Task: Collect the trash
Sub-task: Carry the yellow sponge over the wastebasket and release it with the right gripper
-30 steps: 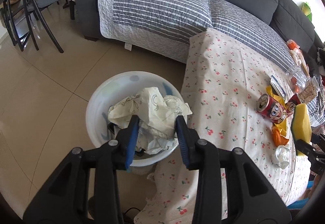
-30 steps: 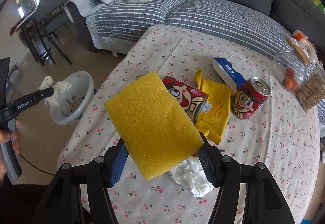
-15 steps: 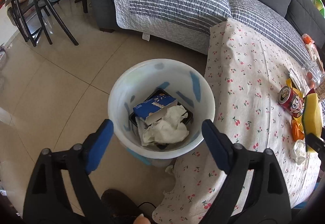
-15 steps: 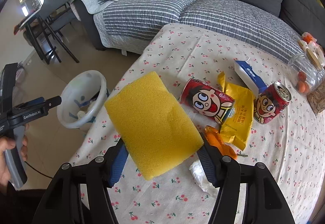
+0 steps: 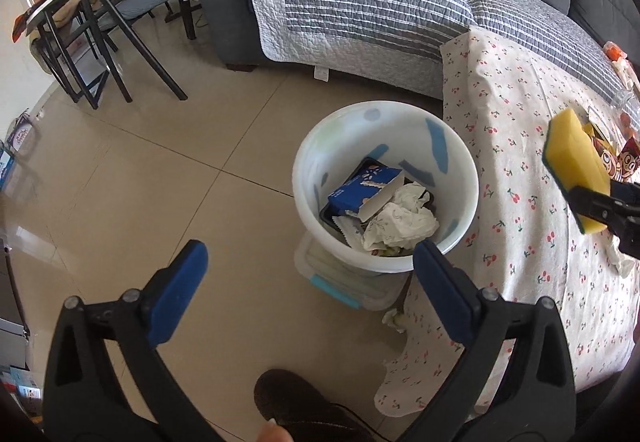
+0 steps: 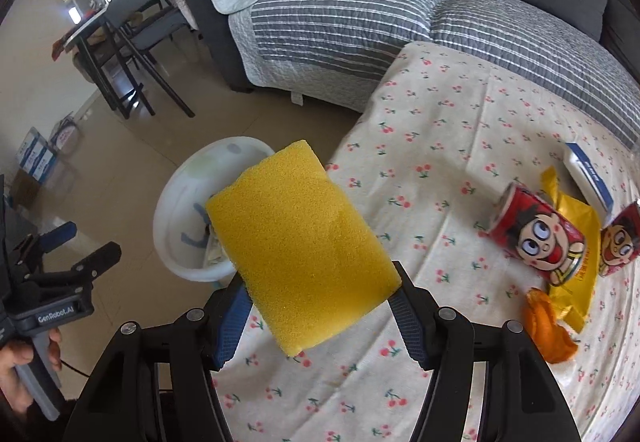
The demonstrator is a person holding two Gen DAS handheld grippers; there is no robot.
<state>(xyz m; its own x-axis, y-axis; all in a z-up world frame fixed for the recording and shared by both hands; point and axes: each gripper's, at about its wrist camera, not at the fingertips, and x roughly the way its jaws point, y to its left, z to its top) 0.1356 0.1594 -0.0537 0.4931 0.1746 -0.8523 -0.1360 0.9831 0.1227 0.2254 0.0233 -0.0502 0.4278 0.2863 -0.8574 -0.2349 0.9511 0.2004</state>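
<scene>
A white bin stands on the floor beside the table; it also shows in the right wrist view. Crumpled paper and a blue box lie inside it. My left gripper is open and empty, above the floor just left of the bin. My right gripper is shut on a yellow sponge and holds it above the table's left edge; the sponge also shows in the left wrist view. Two red cans, a yellow packet and orange peel lie on the table.
The table has a cherry-print cloth. A grey sofa with a striped quilt stands behind it. A dark chair and table stand at the far left. A clear lidded box sits under the bin. A blue-white box lies by the cans.
My left gripper opened and dropped the crumpled paper into the bin, then drew back to the left. My right gripper carried the sponge left toward the bin side of the table.
</scene>
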